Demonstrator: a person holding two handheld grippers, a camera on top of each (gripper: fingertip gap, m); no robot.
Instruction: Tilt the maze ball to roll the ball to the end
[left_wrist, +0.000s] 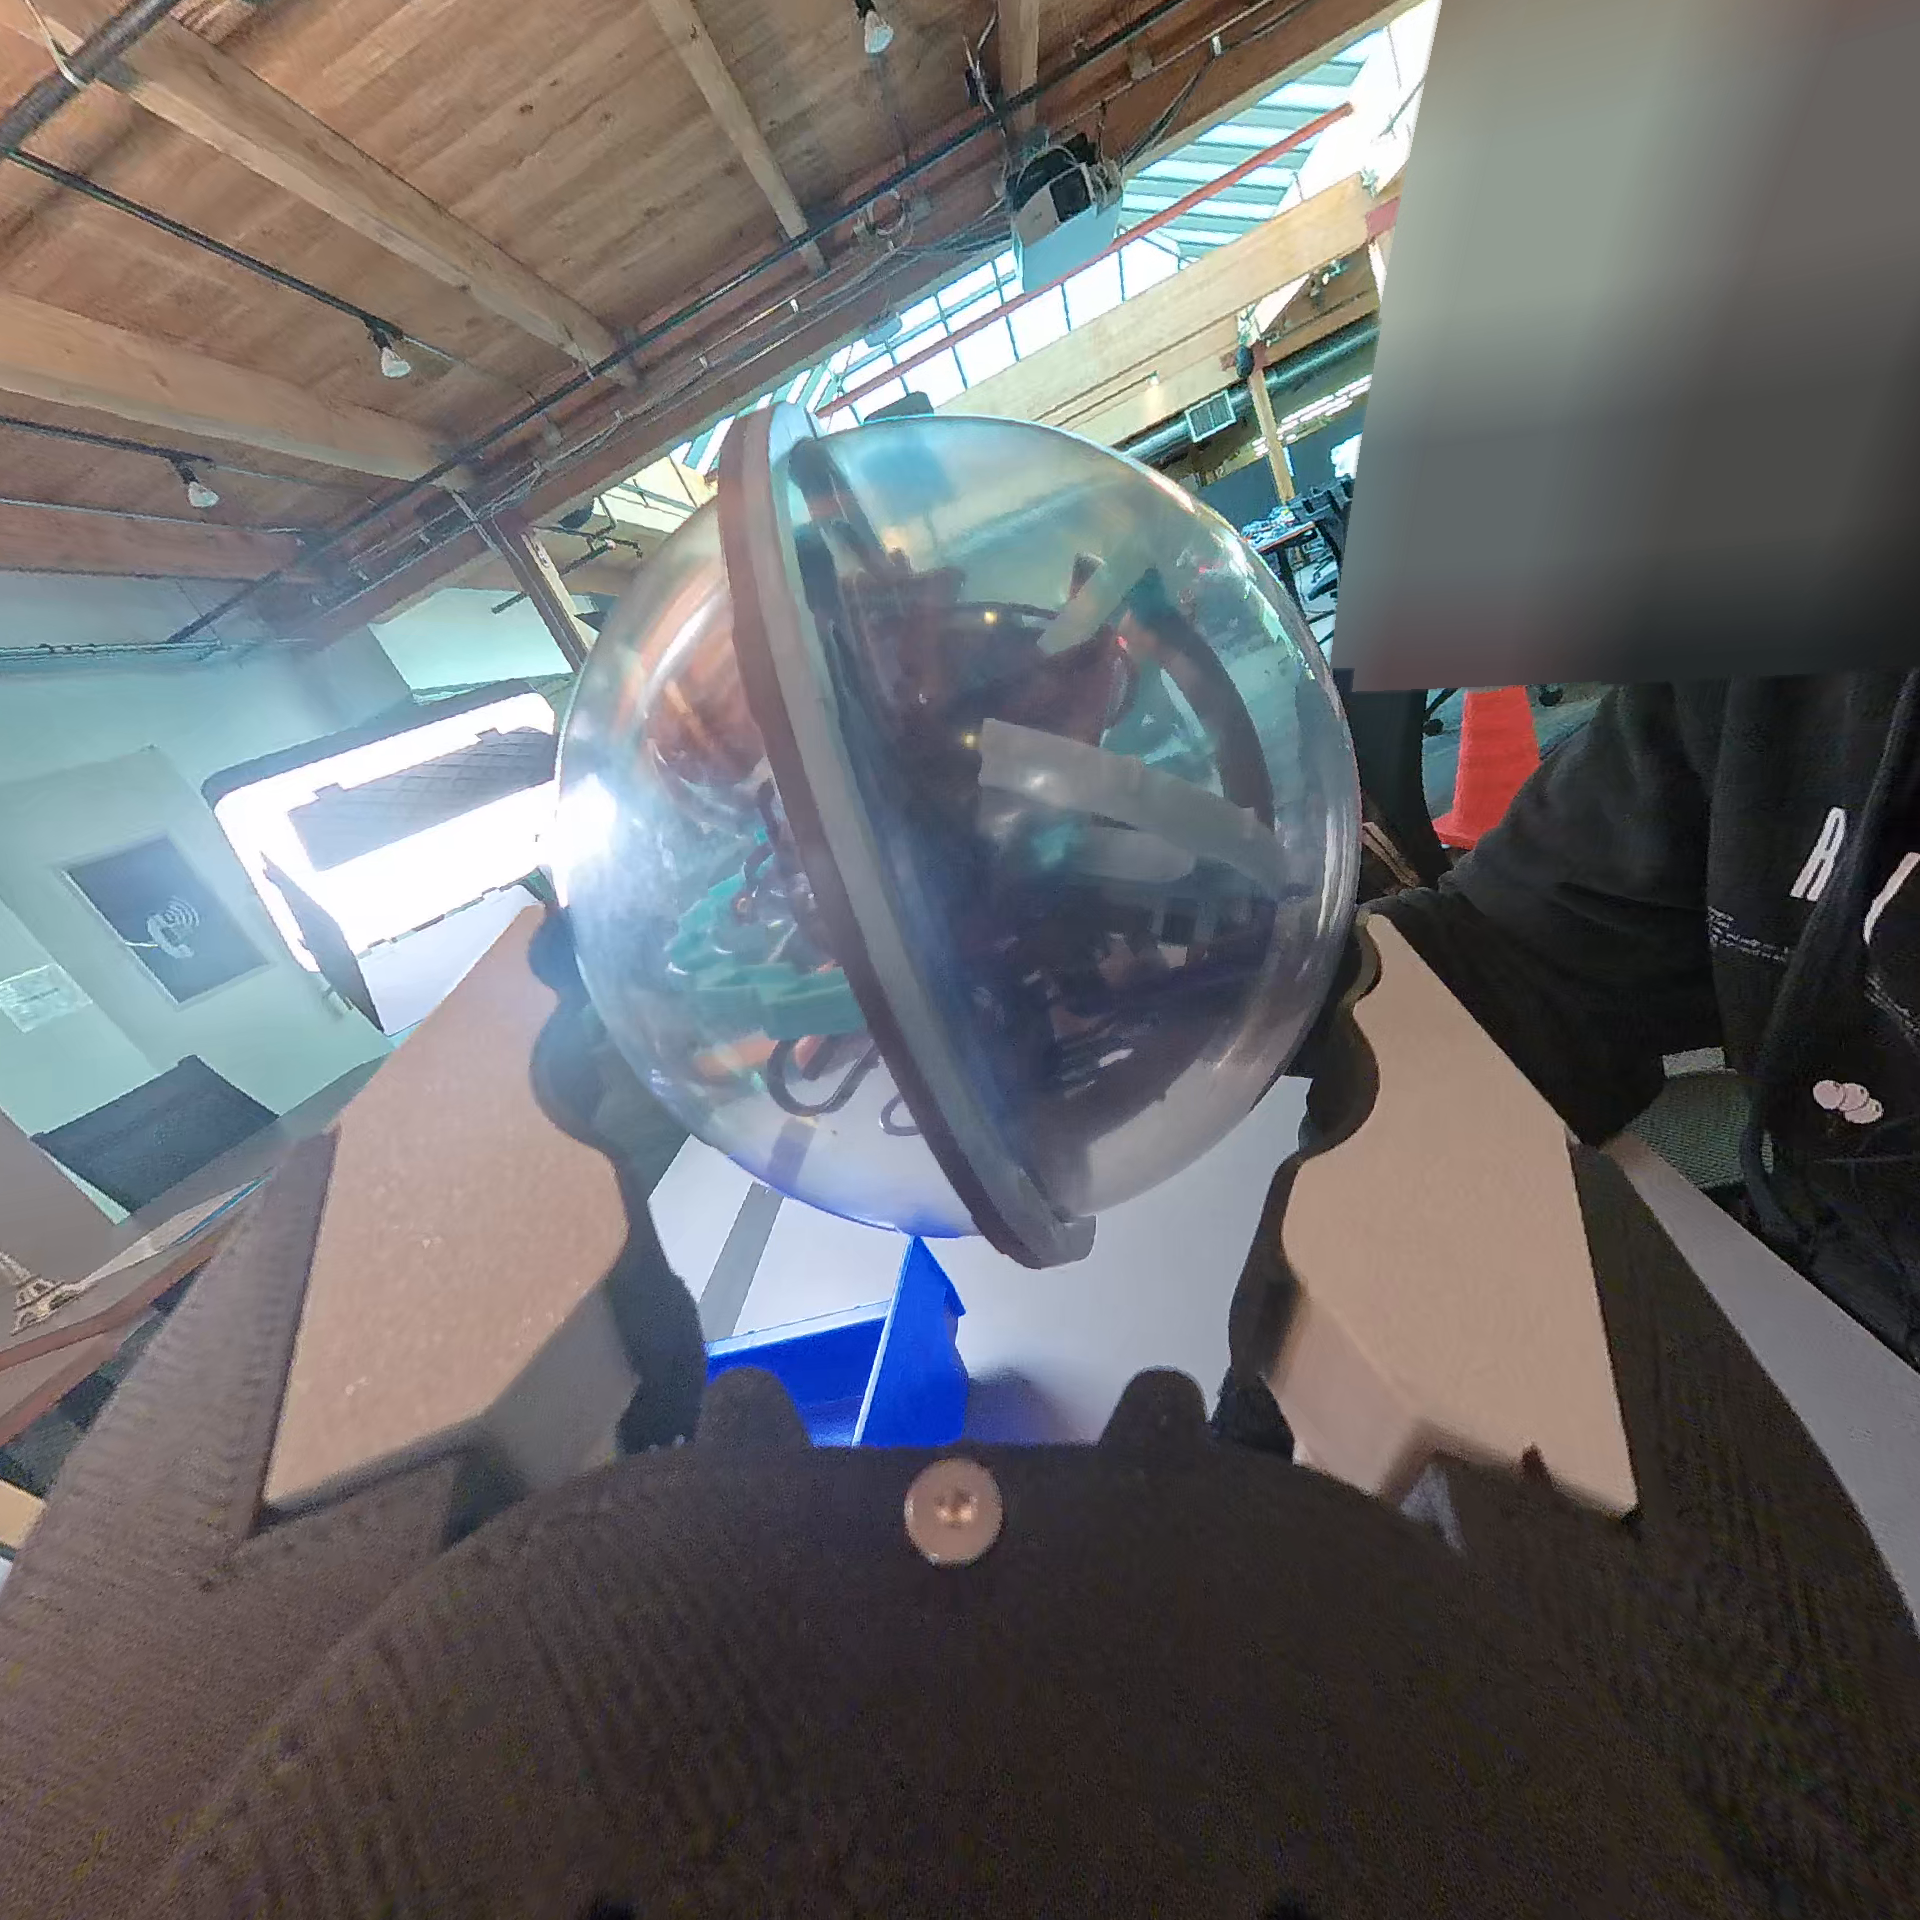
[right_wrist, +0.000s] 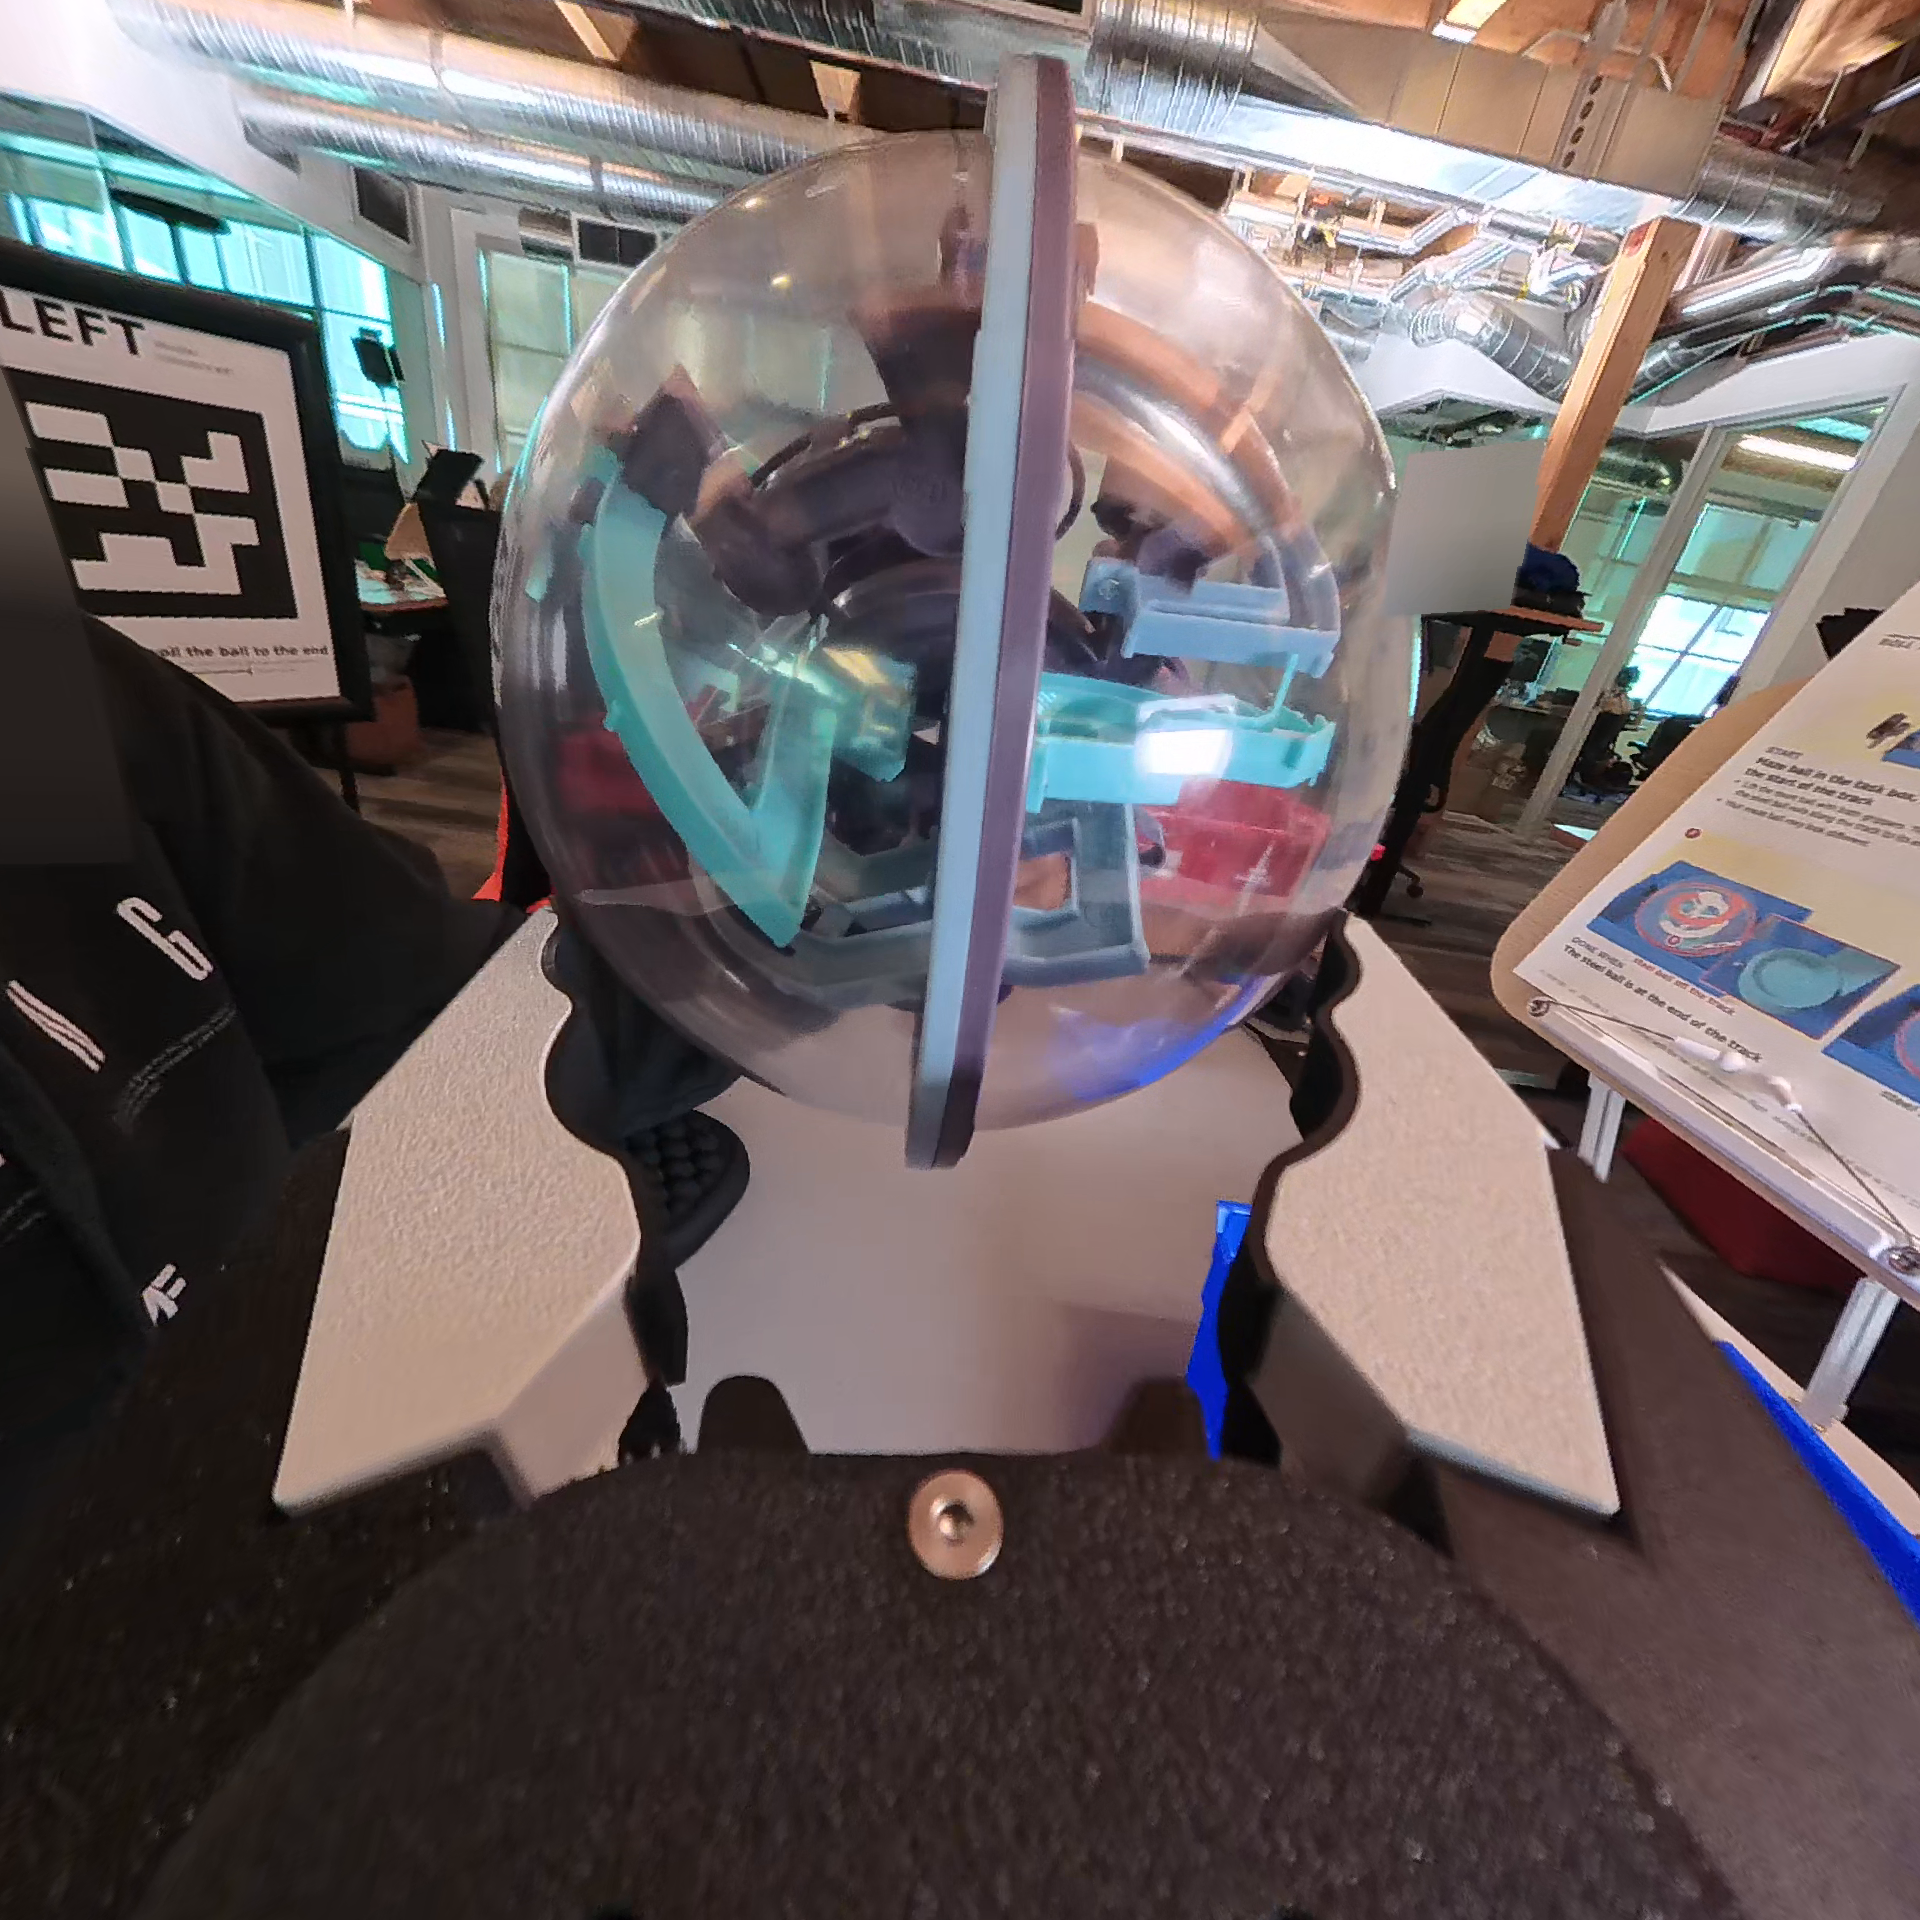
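Note:
The maze ball (left_wrist: 1039, 790) is a clear sphere with a purple-grey rim band and teal, red and dark tracks inside. It is held up in the air, with the rim band standing nearly upright. My left gripper (left_wrist: 956, 987) is shut on it, one finger on each lower side. The right wrist view shows the same maze ball (right_wrist: 790, 644), with my right gripper (right_wrist: 951, 987) shut on its lower sides too. I cannot make out the small steel ball inside in either view.
A blue bin (left_wrist: 831, 1382) sits on the white table (right_wrist: 935, 1247) under the sphere. An instruction board (right_wrist: 1714, 935) stands at the right and a framed marker sign (right_wrist: 177, 499) at the left. A person's dark sleeve (left_wrist: 1558, 935) is close by.

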